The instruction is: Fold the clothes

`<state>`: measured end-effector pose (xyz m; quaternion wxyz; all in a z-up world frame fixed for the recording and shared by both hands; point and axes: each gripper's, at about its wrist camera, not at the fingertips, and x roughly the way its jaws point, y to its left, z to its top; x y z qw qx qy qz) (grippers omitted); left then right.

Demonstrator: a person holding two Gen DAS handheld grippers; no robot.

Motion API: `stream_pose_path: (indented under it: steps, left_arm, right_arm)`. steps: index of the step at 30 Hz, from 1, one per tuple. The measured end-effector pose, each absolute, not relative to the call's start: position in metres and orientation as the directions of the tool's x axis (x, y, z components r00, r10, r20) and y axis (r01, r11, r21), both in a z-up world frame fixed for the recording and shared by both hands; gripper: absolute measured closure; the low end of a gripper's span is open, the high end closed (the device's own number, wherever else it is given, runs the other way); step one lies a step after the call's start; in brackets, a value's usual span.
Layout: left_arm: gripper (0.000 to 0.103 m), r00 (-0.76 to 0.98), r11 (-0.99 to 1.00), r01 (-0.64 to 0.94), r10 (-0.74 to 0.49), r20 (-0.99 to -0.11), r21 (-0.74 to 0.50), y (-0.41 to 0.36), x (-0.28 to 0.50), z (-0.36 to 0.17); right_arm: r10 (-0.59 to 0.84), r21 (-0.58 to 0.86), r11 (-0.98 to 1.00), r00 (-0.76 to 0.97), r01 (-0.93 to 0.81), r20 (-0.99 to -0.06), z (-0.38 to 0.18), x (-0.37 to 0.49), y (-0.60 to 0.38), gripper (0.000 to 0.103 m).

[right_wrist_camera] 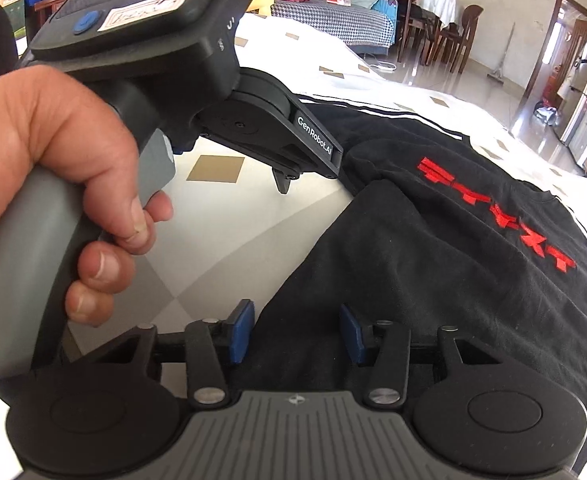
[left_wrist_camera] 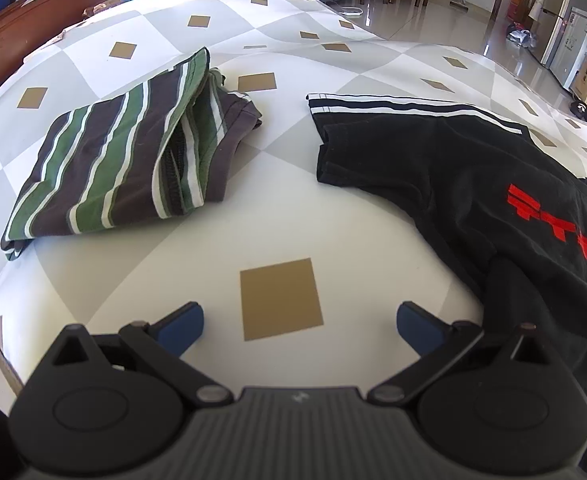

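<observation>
Glossy tiled floor [left_wrist_camera: 425,12] reflects daylight; dark wooden dining chairs [right_wrist_camera: 449,32] stand behind; refrigerator [left_wrist_camera: 557,12] at right.

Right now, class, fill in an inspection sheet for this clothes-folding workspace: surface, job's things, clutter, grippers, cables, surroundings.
Surface: table under a diamond-patterned cloth, white and grey with tan patches.
Job's things: striped garment already folded, on the left; black T-shirt with red lettering spread on the right, one edge folded over.
Clutter: nothing seen on the cloth besides the two garments.
Grippers: left gripper open over bare cloth, held by a hand; right gripper partly open, straddling the T-shirt's edge, pads not pressing.
Cables: white cable on the floor beyond the table.
Surroundings: dining chairs, fridge, shiny tiled floor.
</observation>
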<state>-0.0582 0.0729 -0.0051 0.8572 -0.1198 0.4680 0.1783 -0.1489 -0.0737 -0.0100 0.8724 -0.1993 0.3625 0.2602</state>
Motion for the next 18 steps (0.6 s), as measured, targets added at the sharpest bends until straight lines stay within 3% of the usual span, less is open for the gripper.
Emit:
stream_pose_path:
  steps: [3, 5, 18]
  left_arm:
    - [0.000, 0.499, 0.908, -0.418, 0.192, -0.845, -0.040, 0.073, -0.058, -0.005]
    - [0.000, 0.499, 0.906, -0.421, 0.192, -0.845, -0.043, 0.074, -0.059, -0.005]
    - [0.000, 0.493, 0.901, -0.433, 0.200, -0.847, -0.039, 0.073, -0.059, -0.004]
  right_arm:
    - [0.307, -0.132, 0.810, 0.606, -0.571, -0.734, -0.005, -0.142, -0.080, 0.088]
    - [0.313, -0.085, 0.838, 0.602, -0.539, -0.735, 0.000, -0.134, -0.087, 0.092]
    - [0.411, 0.358, 0.906, 0.665, -0.225, -0.624, 0.046, -0.090, -0.171, 0.093]
